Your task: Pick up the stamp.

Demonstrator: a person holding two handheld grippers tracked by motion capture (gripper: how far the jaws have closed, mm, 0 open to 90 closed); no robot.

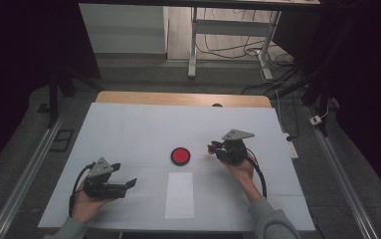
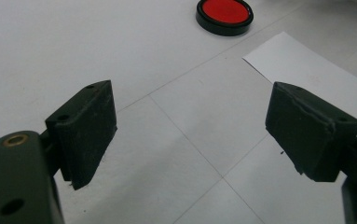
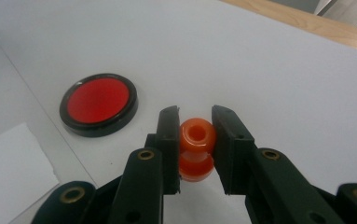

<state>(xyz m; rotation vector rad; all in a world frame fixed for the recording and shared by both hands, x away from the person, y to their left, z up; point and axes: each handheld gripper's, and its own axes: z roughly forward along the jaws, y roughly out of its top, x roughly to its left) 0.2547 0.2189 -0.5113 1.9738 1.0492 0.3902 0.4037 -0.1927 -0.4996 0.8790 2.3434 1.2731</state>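
1. Your left gripper (image 1: pixel 127 184) rests low at the table's (image 1: pixel 128 129) near left, jaws spread wide with nothing between them; leave it parked there.
2. The white paper sheet (image 1: pixel 179 194) lies mid-table, with the red dish (image 1: pixel 180 156) just beyond it. That dish looks like your target.
3. Your right gripper (image 3: pixel 195 140) pinches the orange spool-shaped piece (image 3: pixel 196 148) just right of the dish. Keep the squeeze steady, carry it level over the dish's centre, and lower before releasing.

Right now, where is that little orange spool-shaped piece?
The orange spool is clamped between the jaws of the right gripper, on the table's right side in the high view, just right of the red disc.
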